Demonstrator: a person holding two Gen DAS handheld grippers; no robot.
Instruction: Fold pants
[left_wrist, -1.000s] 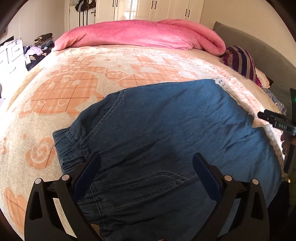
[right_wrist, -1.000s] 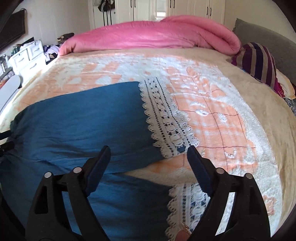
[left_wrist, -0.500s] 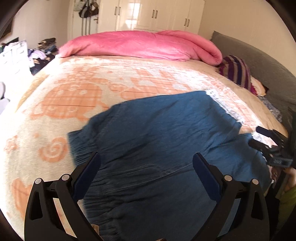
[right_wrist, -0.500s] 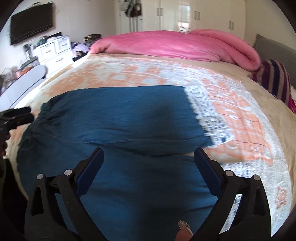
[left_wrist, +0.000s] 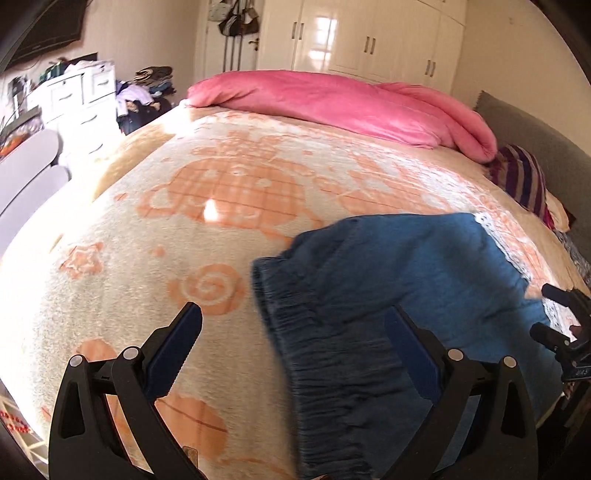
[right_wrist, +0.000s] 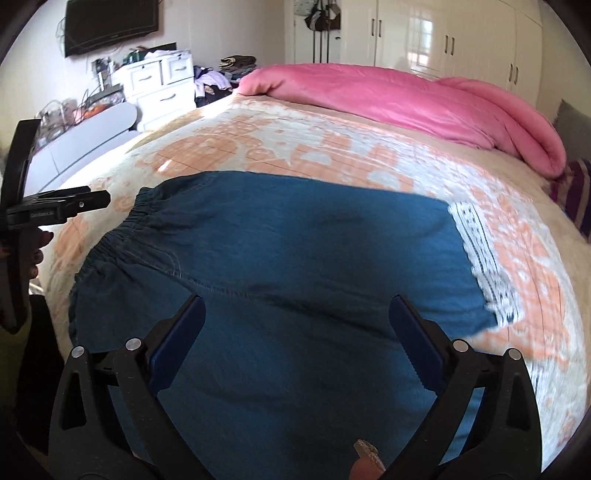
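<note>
One pair of blue pants (right_wrist: 295, 258) is laid flat on the patterned blanket (left_wrist: 147, 240). The left gripper (left_wrist: 293, 347) is held with its fingers spread; nothing is gripped. The gathered waistband (left_wrist: 295, 332) is seen between its fingers, with bare blanket under the left finger and denim under the right. The right gripper (right_wrist: 297, 332) is likewise spread wide and empty, above the middle of the pants. The lace-trimmed hem (right_wrist: 476, 258) lies beyond its right finger. Open blanket is available past both pairs of fingers up to one pink duvet (right_wrist: 406, 96). One striped pillow (left_wrist: 524, 181) is seen far right.
</note>
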